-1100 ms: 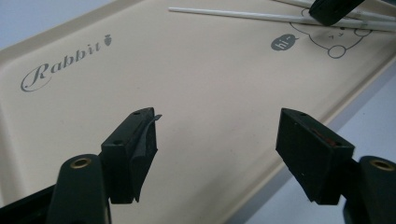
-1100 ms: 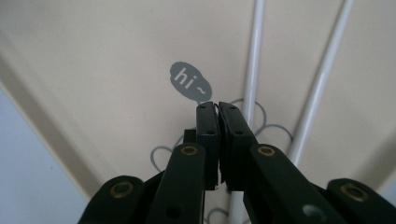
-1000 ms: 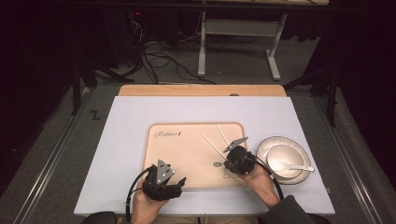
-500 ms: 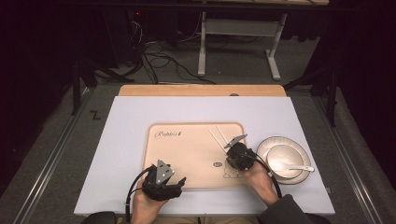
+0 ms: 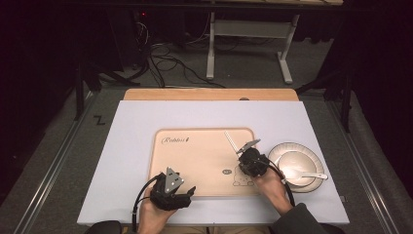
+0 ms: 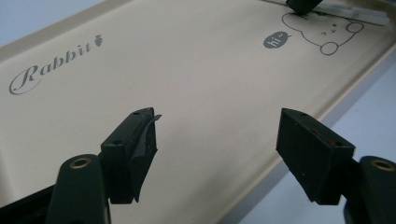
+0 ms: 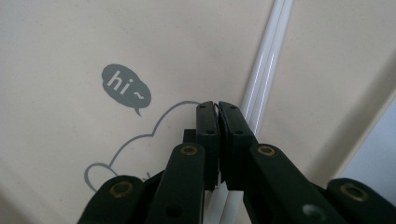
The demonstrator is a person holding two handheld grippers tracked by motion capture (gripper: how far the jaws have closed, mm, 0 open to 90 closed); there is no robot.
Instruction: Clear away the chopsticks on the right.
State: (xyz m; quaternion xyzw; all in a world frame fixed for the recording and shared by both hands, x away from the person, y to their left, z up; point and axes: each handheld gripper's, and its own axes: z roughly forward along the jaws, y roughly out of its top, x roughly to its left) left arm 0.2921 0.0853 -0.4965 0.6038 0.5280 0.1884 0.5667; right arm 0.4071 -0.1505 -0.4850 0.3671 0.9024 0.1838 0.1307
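A pair of white chopsticks lies side by side on the beige "Rabbit" tray, slanting toward its far right. My right gripper points down at their near end by the printed bear. In the right gripper view its jaws are shut together with nothing between them, and the chopsticks run just past the right jaw. My left gripper hovers over the tray's near edge, open and empty. The chopsticks also lie at the top right of the left gripper view.
A white bowl holding a white spoon stands on the white table mat just right of the tray. The tray's raised rim runs close beside my left gripper. Cables and a stand's legs lie on the floor beyond the table.
The two chopsticks lay spread apart in a V and now lie close together. My right gripper shifted slightly along them. The left gripper stayed put.
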